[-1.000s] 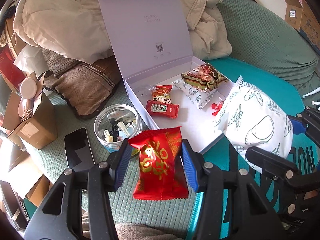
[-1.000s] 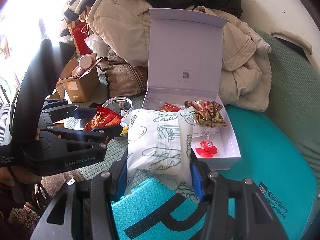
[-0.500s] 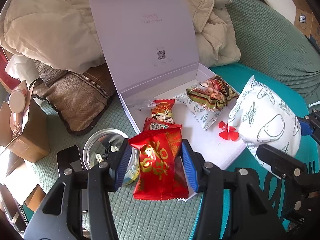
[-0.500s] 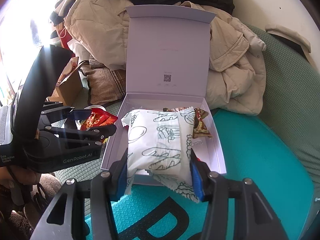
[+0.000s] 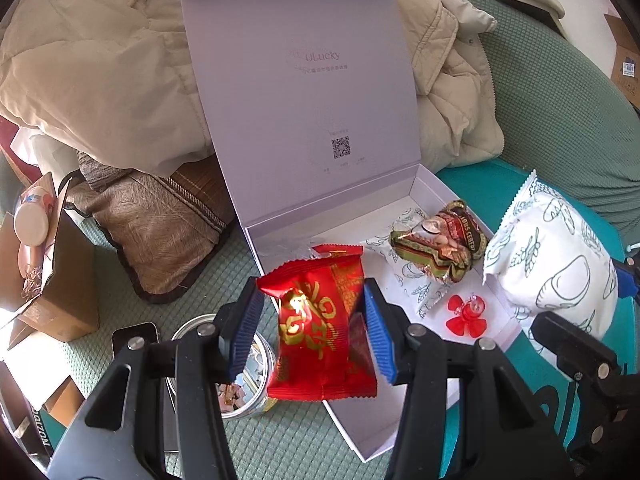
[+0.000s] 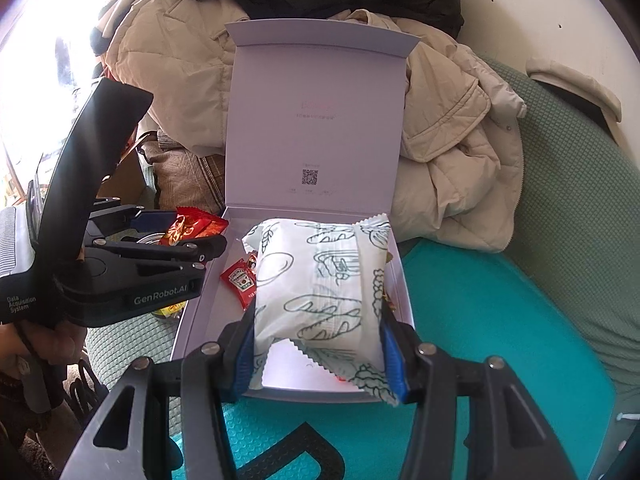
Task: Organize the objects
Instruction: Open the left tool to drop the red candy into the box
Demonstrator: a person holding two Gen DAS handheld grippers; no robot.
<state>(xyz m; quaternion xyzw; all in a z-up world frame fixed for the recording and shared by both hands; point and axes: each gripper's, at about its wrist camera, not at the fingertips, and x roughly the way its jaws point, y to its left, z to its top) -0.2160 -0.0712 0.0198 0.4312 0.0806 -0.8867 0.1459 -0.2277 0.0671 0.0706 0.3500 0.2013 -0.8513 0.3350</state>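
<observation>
An open white gift box point(image 5: 432, 188) point(image 6: 192, 320) lies on the sofa with its lid upright. My left gripper point(image 5: 312, 328) is shut on a red snack packet with gold print point(image 5: 320, 328) and holds it over the box's left front edge; the packet also shows in the right wrist view point(image 6: 192, 226). My right gripper point(image 6: 316, 356) is shut on a white packet with green line drawings point(image 6: 320, 280) point(image 5: 556, 268) above the box's near right part. Inside the box lie a brown-green wrapped snack point(image 5: 440, 246), a red plastic propeller point(image 5: 466, 316) and a ketchup sachet point(image 6: 240, 278).
A round tin with small items point(image 5: 248, 380), a black phone point(image 5: 136, 336) and a cardboard box point(image 5: 44, 280) sit left of the gift box. A brown cushion point(image 5: 160, 232) and beige jackets point(image 5: 88, 80) point(image 6: 452, 152) pile up behind. A teal mat point(image 6: 480, 320) lies under the box at right.
Both grippers have moved forward toward the box with their packets. The red packet now hangs over the box's left edge, and the white packet is above the box interior.
</observation>
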